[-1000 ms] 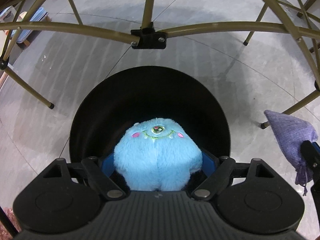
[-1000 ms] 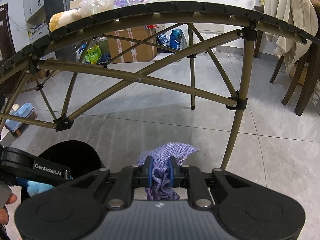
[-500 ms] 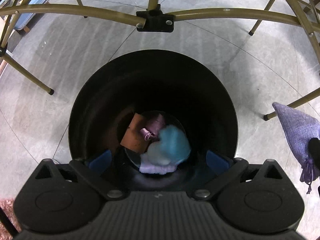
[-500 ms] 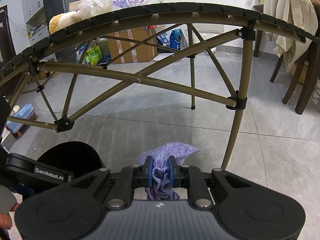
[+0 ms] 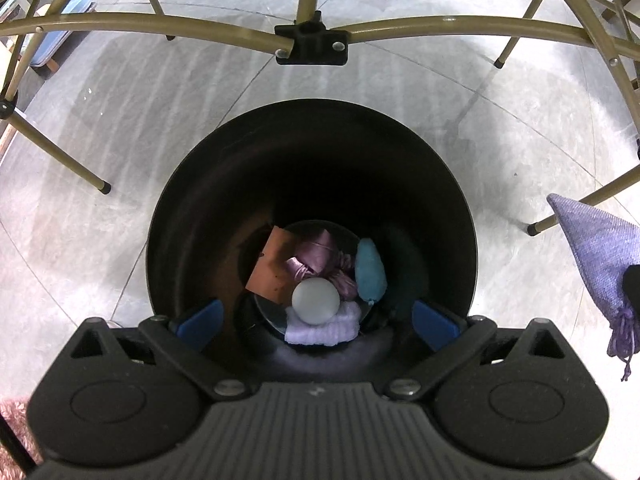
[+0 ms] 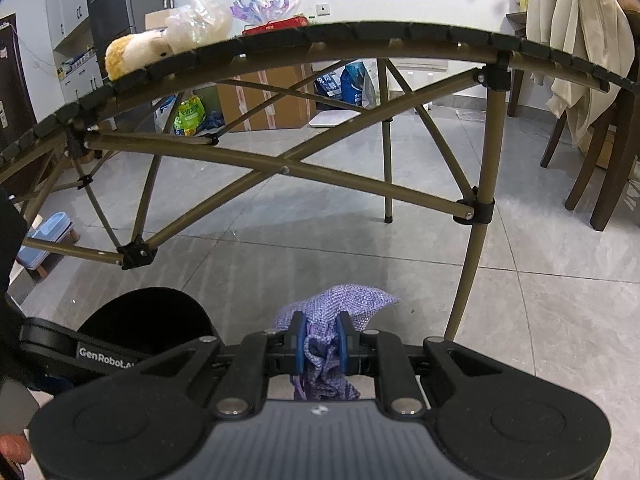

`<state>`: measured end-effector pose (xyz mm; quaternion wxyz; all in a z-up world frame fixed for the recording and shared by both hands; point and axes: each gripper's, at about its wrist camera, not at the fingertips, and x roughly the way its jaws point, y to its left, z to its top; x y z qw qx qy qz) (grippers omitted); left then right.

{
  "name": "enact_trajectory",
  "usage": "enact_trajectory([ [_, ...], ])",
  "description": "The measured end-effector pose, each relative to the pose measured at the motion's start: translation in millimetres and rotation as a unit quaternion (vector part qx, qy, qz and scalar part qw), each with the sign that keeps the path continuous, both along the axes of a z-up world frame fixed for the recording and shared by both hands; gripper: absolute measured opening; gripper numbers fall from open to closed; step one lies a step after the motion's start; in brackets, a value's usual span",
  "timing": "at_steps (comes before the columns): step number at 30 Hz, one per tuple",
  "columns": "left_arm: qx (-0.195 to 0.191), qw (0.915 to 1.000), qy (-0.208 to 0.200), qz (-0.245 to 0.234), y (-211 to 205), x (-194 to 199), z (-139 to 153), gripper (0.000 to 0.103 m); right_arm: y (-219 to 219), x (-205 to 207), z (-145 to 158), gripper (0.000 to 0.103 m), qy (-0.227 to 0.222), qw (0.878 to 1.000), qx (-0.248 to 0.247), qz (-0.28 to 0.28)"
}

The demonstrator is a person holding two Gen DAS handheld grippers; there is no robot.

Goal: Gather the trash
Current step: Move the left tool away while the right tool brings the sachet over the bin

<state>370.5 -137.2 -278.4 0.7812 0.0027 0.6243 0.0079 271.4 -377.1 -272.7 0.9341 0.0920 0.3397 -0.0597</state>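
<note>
A round black bin (image 5: 440,168) stands on the floor, and my left gripper (image 5: 316,322) hangs open right over its mouth with nothing between the blue pads. At the bin's bottom lie the blue plush toy (image 5: 370,272), a brown card (image 5: 272,266), a mauve pouch (image 5: 316,256), a pale ball (image 5: 316,300) and a white cloth (image 5: 320,330). To the right, my right gripper (image 6: 322,344) is shut on the gathered neck of a purple woven pouch (image 6: 344,302), also seen in the left wrist view as the purple pouch (image 5: 596,256). The bin (image 6: 140,316) shows at that view's lower left.
An olive folding-table frame (image 5: 310,46) crosses above the bin, with legs (image 6: 476,236) on the grey tile floor. On the tabletop sit a yellow plush (image 6: 132,56) and a plastic bag (image 6: 198,24). A wooden chair (image 6: 604,152) with a coat stands far right.
The left gripper opened and the blue plush toy dropped from between its pads to the bottom of the bin. The right gripper has held still with the purple pouch.
</note>
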Motion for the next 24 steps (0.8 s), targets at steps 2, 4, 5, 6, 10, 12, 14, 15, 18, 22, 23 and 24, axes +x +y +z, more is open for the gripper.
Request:
enact_trajectory([
  [2, -0.001, 1.0, -0.001, -0.003, 0, -1, 1, 0.103, 2, -1, 2, 0.015, -0.001, 1.0, 0.0, 0.002],
  [4, -0.001, 1.0, -0.003, -0.006, 0, -3, 3, 0.103, 4, -1, 3, 0.015, 0.001, 1.0, 0.001, 0.004],
  [5, -0.001, 1.0, -0.004, -0.007, 0, -4, 4, 0.103, 5, -2, 4, 0.015, 0.002, 1.0, 0.002, 0.004],
  [6, -0.001, 1.0, -0.004, -0.008, 0, -4, 5, 0.103, 6, -2, 5, 0.015, 0.003, 1.0, 0.003, 0.005],
  [10, -0.003, 0.9999, -0.008, -0.009, 5, -7, 10, 0.103, 11, -5, 10, 0.015, 0.004, 1.0, 0.005, 0.01],
  [12, -0.002, 0.9999, -0.011, -0.009, 9, -9, 12, 0.103, 14, -6, 13, 0.015, 0.005, 1.0, 0.007, 0.012],
  [14, -0.003, 0.9999, -0.015, -0.008, 14, -11, 16, 0.103, 17, -7, 16, 0.015, 0.005, 1.0, 0.009, 0.014],
  [15, -0.003, 0.9998, -0.017, -0.008, 17, -12, 18, 0.103, 19, -8, 18, 0.015, 0.005, 1.0, 0.011, 0.015],
  [18, -0.004, 0.9997, -0.021, -0.007, 24, -15, 22, 0.103, 24, -11, 22, 0.015, 0.004, 1.0, 0.018, 0.02],
  [22, -0.002, 0.9996, -0.025, -0.009, 33, -20, 26, 0.103, 32, -14, 26, 0.015, 0.007, 0.999, 0.026, 0.031],
  [23, -0.002, 0.9996, -0.028, -0.008, 36, -21, 28, 0.103, 34, -14, 28, 0.015, 0.007, 0.999, 0.027, 0.033],
  [24, -0.002, 0.9995, -0.03, -0.008, 38, -23, 29, 0.103, 36, -15, 29, 0.015, 0.007, 0.999, 0.029, 0.035],
])
